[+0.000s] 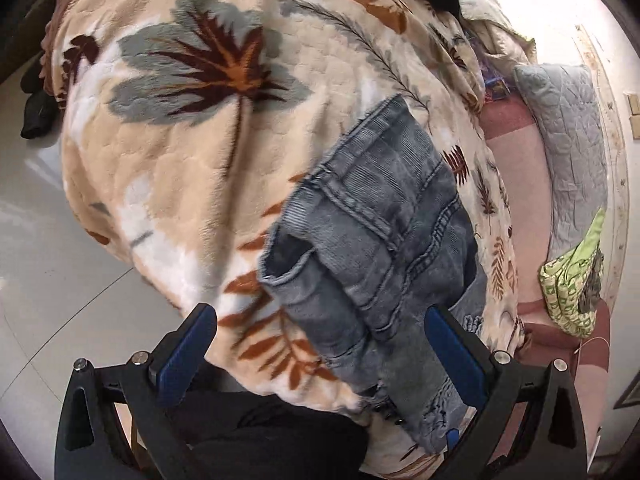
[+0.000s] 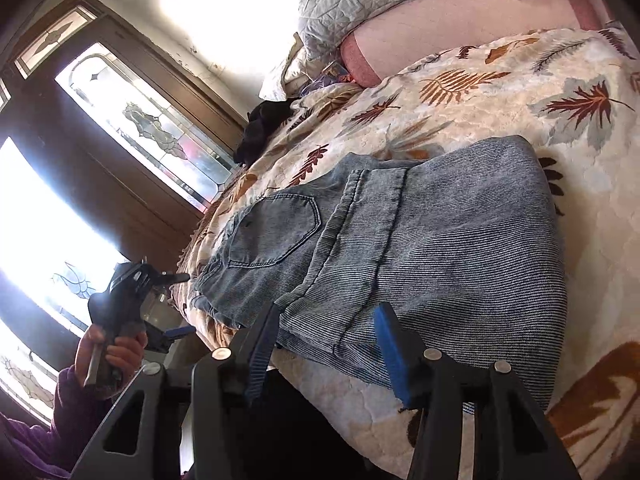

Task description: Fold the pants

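Blue-grey jeans [image 1: 372,216] lie folded on a cream blanket with a leaf print [image 1: 180,160], near the bed's edge. My left gripper [image 1: 320,340] hangs over their near end, jaws wide open, the denim below and between the fingers but not pinched. In the right wrist view the jeans [image 2: 420,240] show a back pocket and a folded leg on top. My right gripper [image 2: 326,336] stands open at their near edge, pads clear of the cloth. A hand holds the left gripper [image 2: 182,305] at the left end of the jeans.
A grey quilted pillow [image 1: 568,132] and a green patterned cloth [image 1: 576,276] lie on the pink sheet [image 1: 516,160] at the head of the bed. A black garment [image 2: 264,124] sits at the blanket's far side. Pale tiled floor [image 1: 40,260] borders the bed; a glazed door [image 2: 140,120] stands behind.
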Motion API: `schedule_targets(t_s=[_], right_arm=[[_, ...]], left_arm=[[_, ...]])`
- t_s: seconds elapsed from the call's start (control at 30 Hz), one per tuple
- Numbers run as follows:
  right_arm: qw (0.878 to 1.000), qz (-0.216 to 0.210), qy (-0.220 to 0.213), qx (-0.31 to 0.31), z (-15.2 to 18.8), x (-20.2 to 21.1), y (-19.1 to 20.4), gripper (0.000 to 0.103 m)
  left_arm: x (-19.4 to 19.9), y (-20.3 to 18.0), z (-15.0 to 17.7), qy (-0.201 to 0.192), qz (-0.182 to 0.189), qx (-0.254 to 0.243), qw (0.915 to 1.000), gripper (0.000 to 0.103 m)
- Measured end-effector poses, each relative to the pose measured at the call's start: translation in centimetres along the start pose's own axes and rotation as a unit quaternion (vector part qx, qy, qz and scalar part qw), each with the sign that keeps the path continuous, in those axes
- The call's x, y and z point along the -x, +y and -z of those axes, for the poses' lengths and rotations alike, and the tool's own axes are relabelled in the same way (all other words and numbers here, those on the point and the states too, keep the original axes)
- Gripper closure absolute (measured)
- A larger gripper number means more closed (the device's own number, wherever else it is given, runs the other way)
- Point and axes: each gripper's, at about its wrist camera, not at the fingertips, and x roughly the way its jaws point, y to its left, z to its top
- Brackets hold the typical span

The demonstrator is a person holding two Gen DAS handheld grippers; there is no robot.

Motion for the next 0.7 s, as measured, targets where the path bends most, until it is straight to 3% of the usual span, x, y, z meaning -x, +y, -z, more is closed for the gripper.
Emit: schedule_targets(t_s=[0.13, 0.3, 0.37, 0.43, 0.53, 0.7], right_arm=[[1.0, -0.003, -0.003, 0.0, -0.1, 0.0, 0.0, 0.05], [1.0, -0.004, -0.002, 0.0, -0.3, 0.0, -0.1, 0.05], [1.0, -0.003, -0.003, 0.001, -0.4, 0.0, -0.1, 0.05], [1.0, -0.003, -0.003, 0.0, -0.4, -0.1, -0.2, 0.05], [1.0, 0.001, -0.003, 0.0, -0.4, -0.2, -0.2, 0.05], [1.0, 0.003, -0.007, -0.002, -0.5, -0.2, -0.3, 0.05]], left_arm=[[-1.4, -0.5, -0.5, 0.008, 0.017, 0.018, 0.9997, 0.0], [-1.9, -0.7, -0.8, -0.011, 0.04, 0.028, 0.9987, 0.0], [-2.0, -0.8, -0.9, -0.02, 0.044, 0.031, 0.9984, 0.006], [-2.1, -0.9, -0.9, -0.019, 0.046, 0.027, 0.9984, 0.031], [-2.4, -1.4, -0.9, -0.022, 0.023, 0.008, 0.9995, 0.043], [-2.7, -0.8, -1.2, -0.029, 0.019, 0.01, 0.9994, 0.068]])
